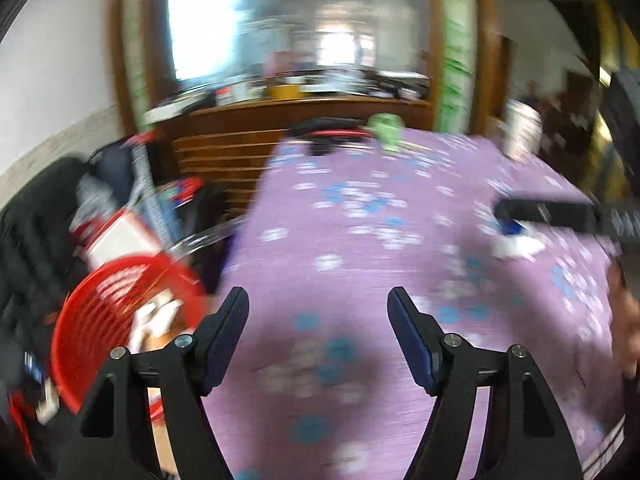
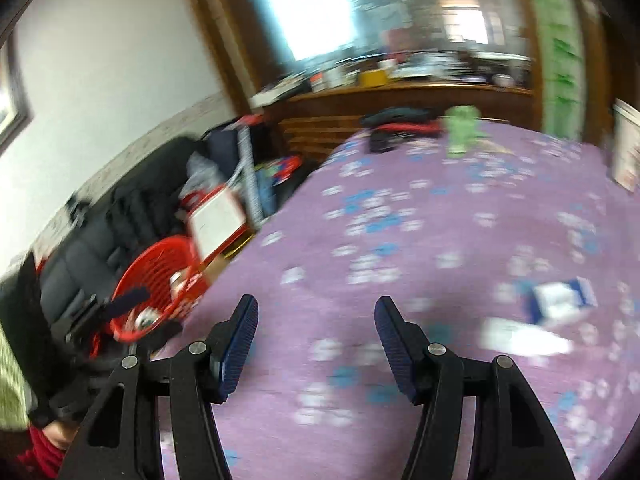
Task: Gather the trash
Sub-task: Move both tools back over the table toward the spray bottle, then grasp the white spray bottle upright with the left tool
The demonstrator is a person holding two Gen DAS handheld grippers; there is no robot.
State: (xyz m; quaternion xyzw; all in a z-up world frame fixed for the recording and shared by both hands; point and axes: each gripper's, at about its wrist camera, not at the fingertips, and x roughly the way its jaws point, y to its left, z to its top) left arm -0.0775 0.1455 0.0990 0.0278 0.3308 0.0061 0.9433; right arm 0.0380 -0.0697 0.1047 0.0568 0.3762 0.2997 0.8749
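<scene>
A red slatted basket (image 1: 120, 312) with scraps inside sits off the left edge of the purple flowered bed cover (image 1: 360, 240); it also shows in the right wrist view (image 2: 160, 280). My left gripper (image 1: 318, 300) is open and empty over the cover, right of the basket. My right gripper (image 2: 316, 312) is open and empty over the cover. A blue and white wrapper (image 2: 560, 300) and a white scrap (image 2: 524, 338) lie on the cover to its right. In the left wrist view the right gripper (image 1: 560, 216) shows above these scraps (image 1: 516, 240). Both views are blurred.
A green object (image 2: 460, 132) and dark clothes (image 2: 400, 124) lie at the cover's far end. A white container (image 1: 522, 132) stands far right. A black seat (image 2: 100, 232), a white and red box (image 2: 216, 220) and clutter stand left. A wooden cabinet (image 1: 300, 116) is behind.
</scene>
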